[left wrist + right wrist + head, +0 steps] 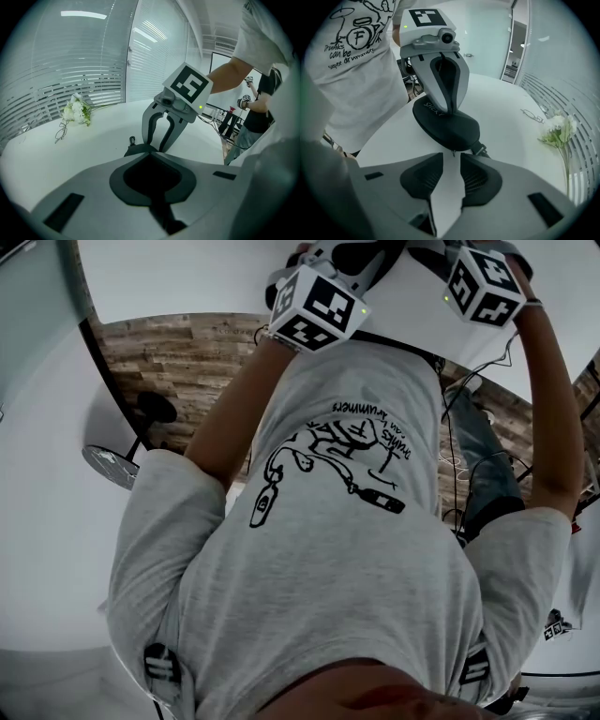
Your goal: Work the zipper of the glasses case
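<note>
A black zippered glasses case (447, 126) lies on the white table (511, 145). My left gripper (446, 107) is clamped across its far end, both fingers pressed on the shell. In the left gripper view only a sliver of the case (138, 150) shows beyond my left gripper (150, 159). My right gripper (453, 158) stands open just short of the case's near end, with the small zipper pull (453, 152) at the gap between its tips and nothing gripped. From the left gripper view, the right gripper (155, 145) hangs over the case with fingers apart. In the head view only the two marker cubes (317, 307) show.
A small strap loop (481, 150) sticks out of the case's near end. White flowers (557, 131) and a pair of glasses (532, 115) lie farther off on the table near the blinds. The same flowers (76, 112) appear at left. A person (255, 112) stands in the background.
</note>
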Motion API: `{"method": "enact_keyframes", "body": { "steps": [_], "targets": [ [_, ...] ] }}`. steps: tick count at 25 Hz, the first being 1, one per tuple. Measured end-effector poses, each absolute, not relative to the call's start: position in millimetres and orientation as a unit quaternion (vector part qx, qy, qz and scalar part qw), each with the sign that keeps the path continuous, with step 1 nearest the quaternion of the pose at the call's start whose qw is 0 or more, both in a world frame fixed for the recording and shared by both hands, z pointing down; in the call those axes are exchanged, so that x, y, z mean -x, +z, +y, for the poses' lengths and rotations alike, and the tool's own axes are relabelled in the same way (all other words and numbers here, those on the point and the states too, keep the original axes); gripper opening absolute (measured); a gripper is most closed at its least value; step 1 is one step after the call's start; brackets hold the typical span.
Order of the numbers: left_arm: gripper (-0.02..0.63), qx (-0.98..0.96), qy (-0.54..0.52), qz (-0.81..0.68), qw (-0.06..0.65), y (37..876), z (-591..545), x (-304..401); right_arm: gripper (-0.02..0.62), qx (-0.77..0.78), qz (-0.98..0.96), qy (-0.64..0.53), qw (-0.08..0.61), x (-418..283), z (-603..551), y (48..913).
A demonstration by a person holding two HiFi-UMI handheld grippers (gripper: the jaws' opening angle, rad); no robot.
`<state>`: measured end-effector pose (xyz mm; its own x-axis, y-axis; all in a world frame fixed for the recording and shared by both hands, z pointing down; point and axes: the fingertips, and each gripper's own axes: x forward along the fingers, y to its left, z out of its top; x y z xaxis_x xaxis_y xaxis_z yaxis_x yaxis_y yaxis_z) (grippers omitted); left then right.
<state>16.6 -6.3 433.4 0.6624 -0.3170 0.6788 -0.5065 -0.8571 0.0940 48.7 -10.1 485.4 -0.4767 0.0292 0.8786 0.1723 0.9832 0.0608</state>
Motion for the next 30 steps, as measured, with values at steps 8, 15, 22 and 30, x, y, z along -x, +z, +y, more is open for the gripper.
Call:
{"method": "enact_keyframes", "body": {
  "steps": [8, 15, 22, 30],
  "targets": [
    [0.021, -0.901, 0.341, -0.230, 0.138, 432, -4, -25, 0.008, 0.059, -0.852, -0.075, 0.514, -52, -9, 490],
    [0.021, -0.902, 0.340, -0.230, 0.136, 434, -6, -25, 0.005, 0.071, -0.845, -0.075, 0.525, -54, -6, 489],
    [0.021, -0.902, 0.338, -0.231, 0.134, 431, -6, -22, 0.005, 0.072, -0.845, -0.072, 0.525, -51, 1, 486],
    [0.021, -0.902, 0.339, -0.230, 0.132, 433, -5, -23, 0.005, 0.074, -0.846, -0.066, 0.524, -50, 10, 488]
  ]
}}
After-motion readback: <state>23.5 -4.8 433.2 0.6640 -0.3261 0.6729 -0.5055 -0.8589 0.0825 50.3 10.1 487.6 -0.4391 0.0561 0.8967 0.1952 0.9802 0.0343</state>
